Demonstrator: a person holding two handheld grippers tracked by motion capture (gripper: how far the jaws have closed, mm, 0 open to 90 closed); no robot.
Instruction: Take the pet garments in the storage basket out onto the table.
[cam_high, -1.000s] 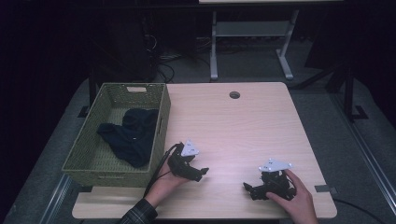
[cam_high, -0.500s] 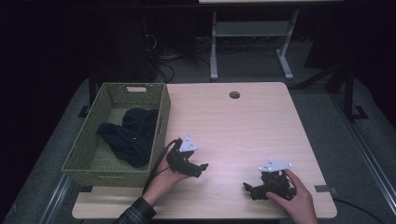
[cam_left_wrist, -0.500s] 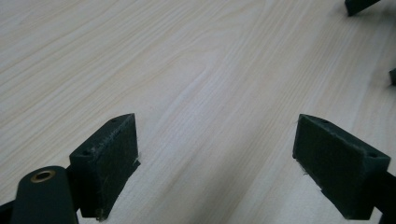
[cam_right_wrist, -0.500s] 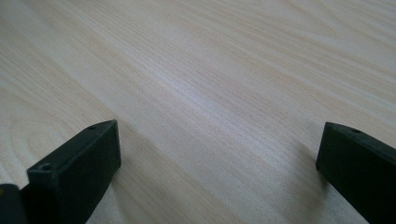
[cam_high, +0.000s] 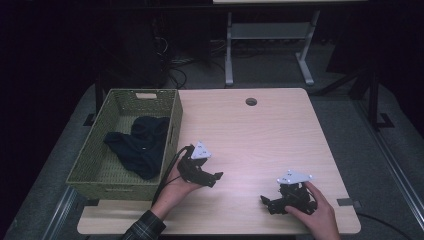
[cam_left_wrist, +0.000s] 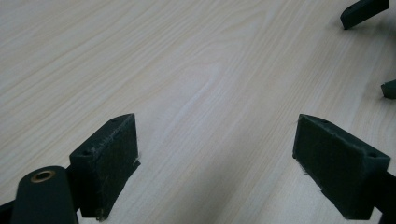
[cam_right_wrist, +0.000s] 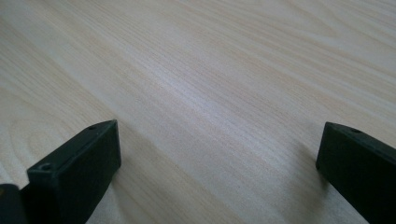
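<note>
Both grippers' jaws spread wide, empty. Dark cloth (cam_high: 138, 147) in woven basket (cam_high: 92, 167), just left of left gripper (cam_high: 212, 177); right gripper (cam_high: 266, 202) well apart. Light wood table (cam_high: 260, 135), dark room.

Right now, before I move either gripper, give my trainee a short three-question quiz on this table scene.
1. True or false: the left gripper holds the dark cloth.
2. Where does the dark cloth lie? A) on the bare table B) inside the basket C) under the right gripper
3. Fill in: both grippers have their jaws ____, with bare wood of the table between them.

Key:
1. False. Its jaws are apart and empty over the table.
2. B. The cloth is bunched on the basket floor, left of the left gripper.
3. open
</note>
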